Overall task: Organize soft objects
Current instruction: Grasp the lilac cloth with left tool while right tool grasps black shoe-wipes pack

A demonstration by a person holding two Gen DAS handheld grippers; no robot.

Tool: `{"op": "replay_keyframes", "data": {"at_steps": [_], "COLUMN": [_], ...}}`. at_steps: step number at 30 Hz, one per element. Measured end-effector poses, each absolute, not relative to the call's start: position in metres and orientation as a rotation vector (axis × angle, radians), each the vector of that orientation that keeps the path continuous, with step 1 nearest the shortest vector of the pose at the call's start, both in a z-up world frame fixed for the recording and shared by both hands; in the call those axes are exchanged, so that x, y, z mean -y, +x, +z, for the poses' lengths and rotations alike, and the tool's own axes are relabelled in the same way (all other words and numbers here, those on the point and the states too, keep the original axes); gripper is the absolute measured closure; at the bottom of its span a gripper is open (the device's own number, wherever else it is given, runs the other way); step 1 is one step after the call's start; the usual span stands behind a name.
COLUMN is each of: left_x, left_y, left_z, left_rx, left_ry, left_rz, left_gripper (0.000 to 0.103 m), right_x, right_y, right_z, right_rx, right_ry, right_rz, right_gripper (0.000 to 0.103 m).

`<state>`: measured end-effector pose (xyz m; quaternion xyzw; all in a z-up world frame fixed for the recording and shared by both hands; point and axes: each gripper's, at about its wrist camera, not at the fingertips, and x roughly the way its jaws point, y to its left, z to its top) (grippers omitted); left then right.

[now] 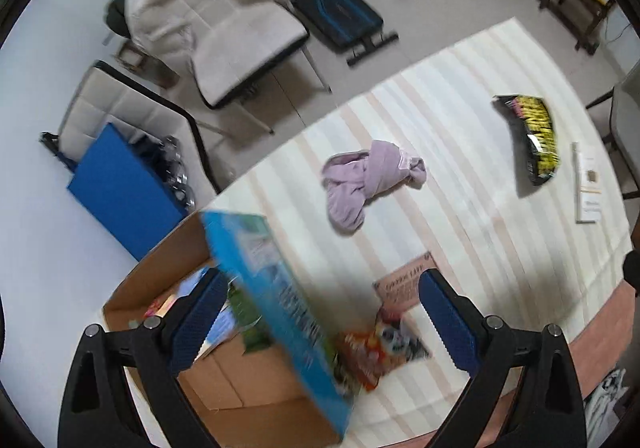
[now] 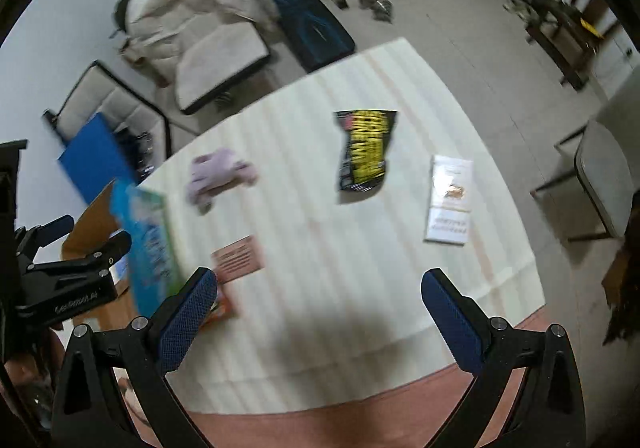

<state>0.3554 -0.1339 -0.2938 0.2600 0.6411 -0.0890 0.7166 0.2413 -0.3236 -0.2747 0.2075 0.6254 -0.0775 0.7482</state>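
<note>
Over the cardboard box (image 1: 168, 288) at the worktop's (image 1: 460, 175) left edge, the left gripper (image 1: 320, 312) is spread wide, a blue packet (image 1: 276, 300) tilted between its fingers — touching either pad, I cannot tell. Judging by that, the packet is going in; it should clear the box wall before falling. Colourful packets already lie inside. The right gripper (image 2: 318, 312) is spread too, holding nothing. Still out: lilac cloth (image 1: 368, 183), black-and-yellow bag (image 2: 366, 149).
</note>
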Motion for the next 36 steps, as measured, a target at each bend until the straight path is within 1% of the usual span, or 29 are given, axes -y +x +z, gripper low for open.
{"op": "replay_keyframes", "data": {"at_steps": [6,8,15,19,20,21,22,23,24,25,26,27,28,29,32,34,35,36], "left_x": [0.146,0.148,0.163,0.173,0.174,0.177,0.178,0.18,0.181,0.181,0.182,0.183,0.185,0.187,0.188,0.189,0.188,0.187], "left_y": [0.407,0.416,0.431,0.43,0.428,0.425,0.423,0.421,0.419,0.418,0.416,0.414,0.413,0.41,0.408,0.406,0.405,0.404], "left_z": [-0.36,-0.377,-0.425,-0.439,-0.439,-0.441,-0.442,-0.441,-0.439,-0.438,-0.438,-0.436,-0.433,-0.432,-0.429,-0.428,-0.427,-0.426], "left_rx": [-1.594,-1.628,-1.701,-1.72,-1.716,-1.719,-1.725,-1.716,-1.722,-1.735,-1.746,-1.738,-1.732,-1.722,-1.713,-1.716,-1.721,-1.73], "left_ry": [0.529,0.53,0.592,0.609,0.609,0.612,0.618,0.613,0.595,0.566,0.554,0.55,0.551,0.55,0.55,0.536,0.528,0.505], "left_rz": [-0.195,-0.199,-0.26,-0.287,-0.298,-0.304,-0.309,-0.319,-0.333,-0.34,-0.34,-0.341,-0.343,-0.344,-0.334,-0.323,-0.318,-0.311], "left_gripper": [0.005,0.005,0.005,0.005,0.01,0.024,0.027,0.035,0.046,0.052,0.056,0.06,0.062,0.064,0.066,0.067,0.071,0.072], "right_x": [0.356,0.36,0.365,0.361,0.359,0.358,0.358,0.357,0.356,0.356,0.355,0.355,0.355,0.355,0.352,0.345,0.341,0.34], "right_y": [0.3,0.319,0.368,0.386,0.39,0.391,0.393,0.394,0.395,0.395,0.395,0.396,0.397,0.397,0.399,0.401,0.402,0.401], "right_z": [-0.333,-0.351,-0.402,-0.423,-0.429,-0.433,-0.437,-0.441,-0.444,-0.446,-0.449,-0.452,-0.455,-0.458,-0.459,-0.461,-0.462,-0.463], "right_rx": [-1.492,-1.527,-1.62,-1.657,-1.672,-1.681,-1.692,-1.704,-1.709,-1.71,-1.715,-1.719,-1.722,-1.731,-1.723,-1.727,-1.728,-1.725], "right_ry": [0.513,0.521,0.511,0.492,0.48,0.476,0.47,0.464,0.465,0.468,0.461,0.455,0.453,0.457,0.425,0.39,0.371,0.358], "right_rz": [-0.175,-0.183,-0.199,-0.216,-0.224,-0.228,-0.237,-0.245,-0.245,-0.245,-0.254,-0.258,-0.261,-0.265,-0.286,-0.297,-0.302,-0.307], "right_gripper": [0.0,0.0,0.0,0.0,0.001,0.005,0.007,0.01,0.012,0.013,0.02,0.025,0.033,0.038,0.046,0.047,0.048,0.051]}}
